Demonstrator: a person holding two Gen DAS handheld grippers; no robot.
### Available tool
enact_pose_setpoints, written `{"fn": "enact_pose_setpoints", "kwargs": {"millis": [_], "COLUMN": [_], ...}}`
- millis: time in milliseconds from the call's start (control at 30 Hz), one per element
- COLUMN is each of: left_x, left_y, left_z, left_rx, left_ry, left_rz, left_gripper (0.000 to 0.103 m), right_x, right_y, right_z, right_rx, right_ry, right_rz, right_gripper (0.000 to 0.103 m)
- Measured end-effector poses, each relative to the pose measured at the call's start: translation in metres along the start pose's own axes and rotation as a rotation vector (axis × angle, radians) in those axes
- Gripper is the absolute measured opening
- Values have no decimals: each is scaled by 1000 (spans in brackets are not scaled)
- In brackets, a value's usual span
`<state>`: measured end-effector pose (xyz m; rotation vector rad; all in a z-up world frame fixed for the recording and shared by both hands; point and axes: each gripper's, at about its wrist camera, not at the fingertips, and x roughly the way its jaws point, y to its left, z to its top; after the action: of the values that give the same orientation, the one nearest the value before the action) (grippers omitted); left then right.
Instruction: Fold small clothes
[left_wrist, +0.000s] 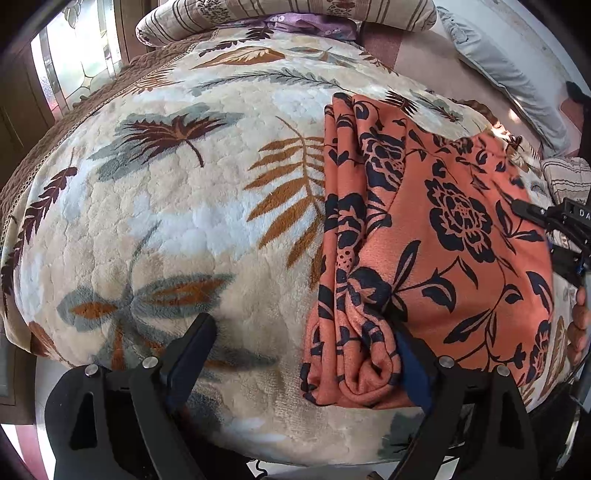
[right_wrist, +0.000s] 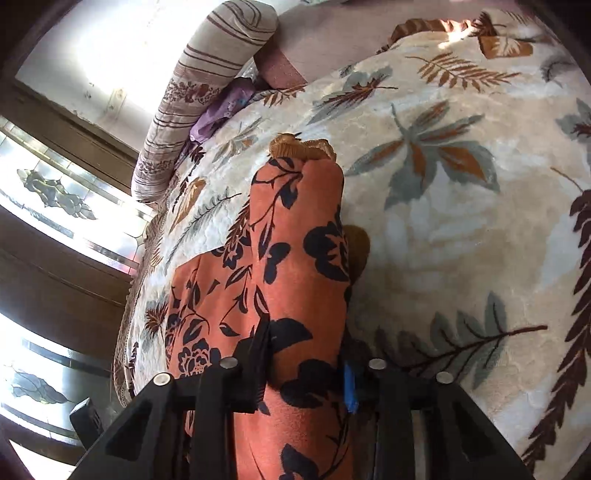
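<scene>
While the left claw (left_wrist: 303, 350) gapes, the right claw (right_wrist: 306, 358) pinches the floral garment (right_wrist: 295, 266).

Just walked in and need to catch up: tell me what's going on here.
A person is folding an orange floral garment on a leaf-patterned fleece blanket spread over a bed. The right tool is closed on a bunched fold of the garment. The left tool stands wide open at the garment's rolled edge, one finger against the cloth, gripping nothing.

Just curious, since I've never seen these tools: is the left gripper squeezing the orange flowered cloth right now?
No: the left gripper stands wide open, with only one finger beside the orange cloth on the blanket.
</scene>
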<state>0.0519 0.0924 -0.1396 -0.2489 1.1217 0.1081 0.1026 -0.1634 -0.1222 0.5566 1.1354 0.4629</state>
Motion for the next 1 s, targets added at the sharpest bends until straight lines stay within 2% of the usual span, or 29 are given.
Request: {"fn": "enact_pose_setpoints", "kwargs": {"millis": [33,67,100,200,333,467,533,567,600,633,667,767,867,1000], "left_x": [-8,-19,-29,-44,-20,27,26,24,23,22,22,14,-4,-43], "left_y": [1,2,3,7,17,21,19,18,18,17,16,11,6,-24], "left_z": [3,6,10,27,52,51,47,45,45,45,44,44,45,52], "left_rx": [-8,-16,-22,-39,-50,-57,-27,-19,-15,-10,-11,9,2,82], "left_ry": [-16,-50,-85,-123,-66,74,36,34,34,40,54,39,5,-97], "left_rz": [-23,-56,-87,-156,-230,-229,-228,-228,-245,-275,-319,-306,-310,-326], "left_gripper": [91,91,91,91,91,88,88,86,76,56,48,39,31,29], "right_x": [0,-4,-14,-31,-30,-20,-8,-1,6,13,15,6,-13,-50], "right_y": [-8,-15,-21,-28,-35,-39,-34,-29,-24,-17,-9,25,46,56], "right_z": [-1,-3,-8,-18,-30,-36,-34,-33,-32,-32,-31,-30,-24,-3], "right_rx": [46,81,97,95,120,122,84,50,14,-23,-61,-232,-323,-362], "right_ry": [13,11,-11,-39,3,41,56,65,77,102,97,69,31,-69], "right_rz": [12,56,97,114,136,137,132,114,96,82,48,-31,-31,-21], "right_gripper": [54,76,83,84,84,84,84,78,50,44,43,37,35,34]}}
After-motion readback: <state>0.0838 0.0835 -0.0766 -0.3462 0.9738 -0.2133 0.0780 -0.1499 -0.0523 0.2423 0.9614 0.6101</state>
